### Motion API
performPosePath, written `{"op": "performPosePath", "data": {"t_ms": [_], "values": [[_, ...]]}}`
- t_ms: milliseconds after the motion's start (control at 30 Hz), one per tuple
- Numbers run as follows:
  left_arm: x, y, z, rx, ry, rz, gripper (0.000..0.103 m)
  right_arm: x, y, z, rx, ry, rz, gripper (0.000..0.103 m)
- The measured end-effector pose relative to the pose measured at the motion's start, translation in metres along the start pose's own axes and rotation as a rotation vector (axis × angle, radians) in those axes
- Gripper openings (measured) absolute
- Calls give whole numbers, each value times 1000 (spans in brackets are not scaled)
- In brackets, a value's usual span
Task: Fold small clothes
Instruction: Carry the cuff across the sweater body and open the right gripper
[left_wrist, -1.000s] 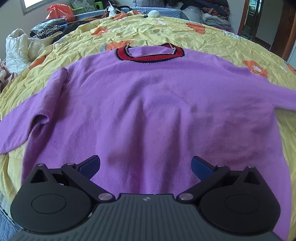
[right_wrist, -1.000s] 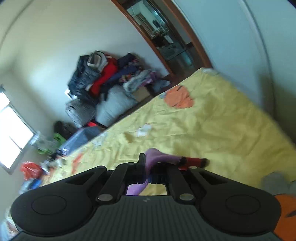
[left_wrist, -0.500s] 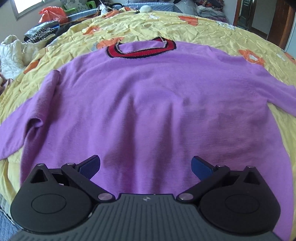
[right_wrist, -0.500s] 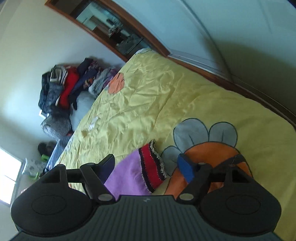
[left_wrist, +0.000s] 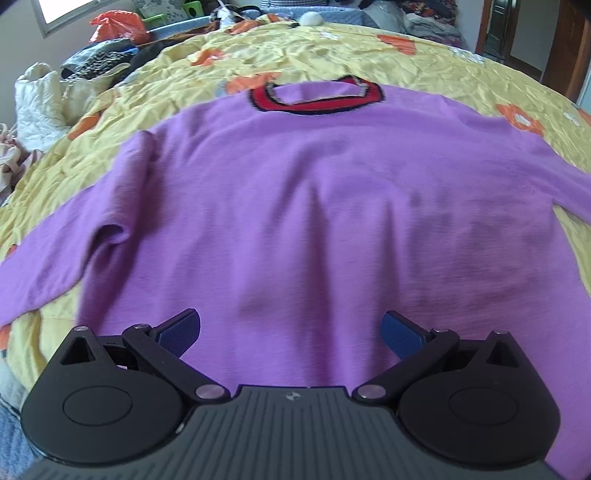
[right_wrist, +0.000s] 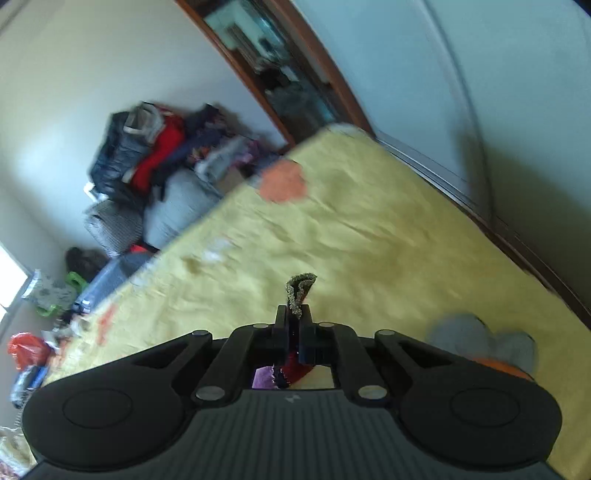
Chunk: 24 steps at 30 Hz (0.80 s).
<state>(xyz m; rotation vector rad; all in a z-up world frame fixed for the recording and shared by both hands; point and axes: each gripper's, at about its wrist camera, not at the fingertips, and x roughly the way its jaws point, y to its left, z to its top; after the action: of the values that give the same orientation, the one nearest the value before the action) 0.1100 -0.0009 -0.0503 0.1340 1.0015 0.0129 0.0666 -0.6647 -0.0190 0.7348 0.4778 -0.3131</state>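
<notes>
1. My left claw (left_wrist: 290, 328) hangs wide open over the lower part of the sweater (left_wrist: 314, 206), its blue pads (left_wrist: 181, 326) well apart and pinching nothing.
2. The sweater lies flat on the bed (left_wrist: 332, 48), front spread out, red-and-black collar (left_wrist: 317, 98) at the far end. One sleeve (left_wrist: 55, 266) runs out to the left with a fold near the shoulder; the other trails off at the right edge.
3. My right claw (right_wrist: 293, 325) is closed on the cuff (right_wrist: 298, 291) — its knit edge sticks up just past the fingertips, and a bit of red and purple fabric shows below, between the claw's arms.
4. In the right wrist view the yellow sheet (right_wrist: 351, 229) with orange flowers stretches toward a pile of clothes (right_wrist: 155, 162) against the wall, beside a wooden door frame (right_wrist: 295, 62).
5. Past the collar, at the bed's far edge, more clutter — a red bag (left_wrist: 118, 26) and a white quilted bundle (left_wrist: 40, 99).
</notes>
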Motion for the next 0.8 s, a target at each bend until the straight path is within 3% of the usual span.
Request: {"op": "performPosePath", "data": {"t_ms": [133, 267, 433, 533, 800], "values": [[-7, 18, -2, -11, -11, 12, 103, -16, 75, 6, -81, -18, 134, 4], [-12, 32, -4, -3, -20, 36, 103, -17, 150, -24, -148, 27, 297, 4], [-16, 49, -6, -26, -17, 88, 103, 17, 231, -101, -155, 195, 494, 4], [-22, 59, -6, -41, -28, 109, 103, 48, 271, -151, -126, 315, 566, 4], [-35, 87, -12, -90, -33, 157, 103, 98, 385, -274, -164, 544, 666, 4]]}}
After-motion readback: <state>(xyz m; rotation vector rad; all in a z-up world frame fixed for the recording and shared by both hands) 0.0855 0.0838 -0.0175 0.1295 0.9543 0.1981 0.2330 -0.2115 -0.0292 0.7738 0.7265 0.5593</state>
